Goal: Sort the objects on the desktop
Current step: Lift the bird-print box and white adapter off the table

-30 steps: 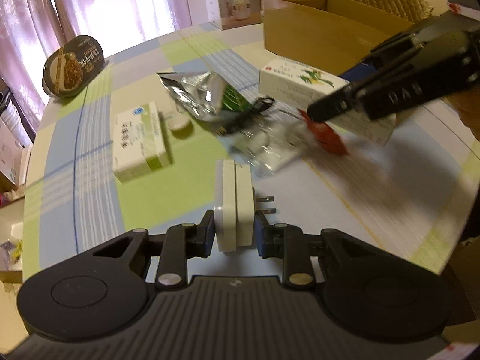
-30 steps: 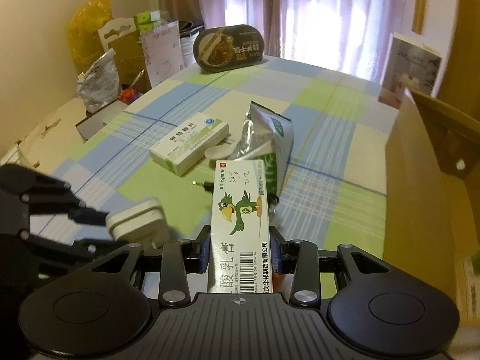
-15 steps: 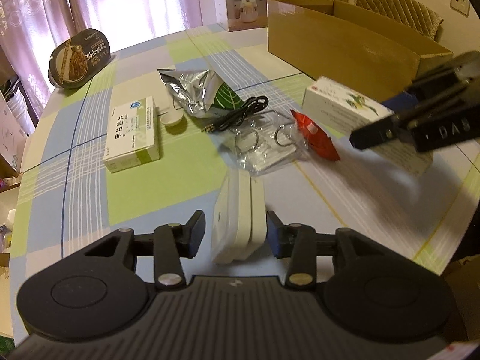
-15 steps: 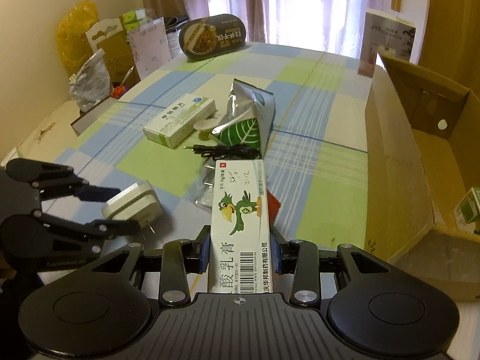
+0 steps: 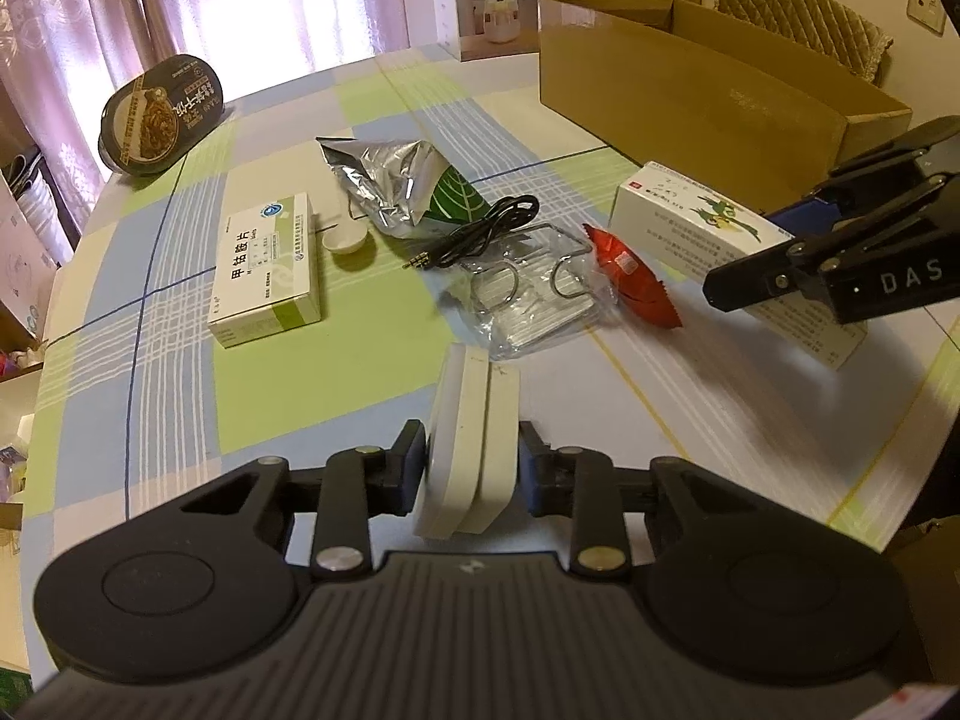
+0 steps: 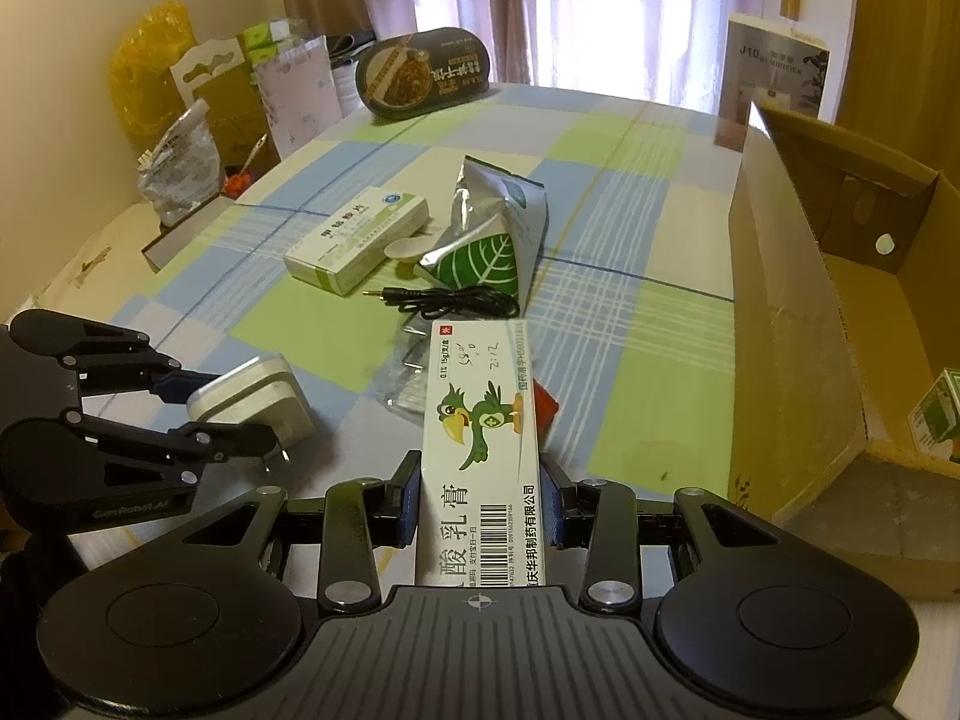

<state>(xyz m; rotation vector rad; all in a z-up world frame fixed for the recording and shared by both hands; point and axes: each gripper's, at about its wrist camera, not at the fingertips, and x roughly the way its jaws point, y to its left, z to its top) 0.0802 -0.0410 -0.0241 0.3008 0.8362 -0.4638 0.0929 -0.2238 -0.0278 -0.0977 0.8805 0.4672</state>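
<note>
Left gripper [image 5: 472, 459] pinches a white plastic plug adapter [image 5: 471, 450]; right gripper [image 6: 479, 501] clamps a white parrot-printed ointment carton [image 6: 480, 438] beside the brown cardboard box [image 6: 798, 324].

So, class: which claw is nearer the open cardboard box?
Right. The right claw, shut on the parrot carton, is close beside the cardboard box; the left claw, holding the white plug adapter, is farther out over the table.
</note>
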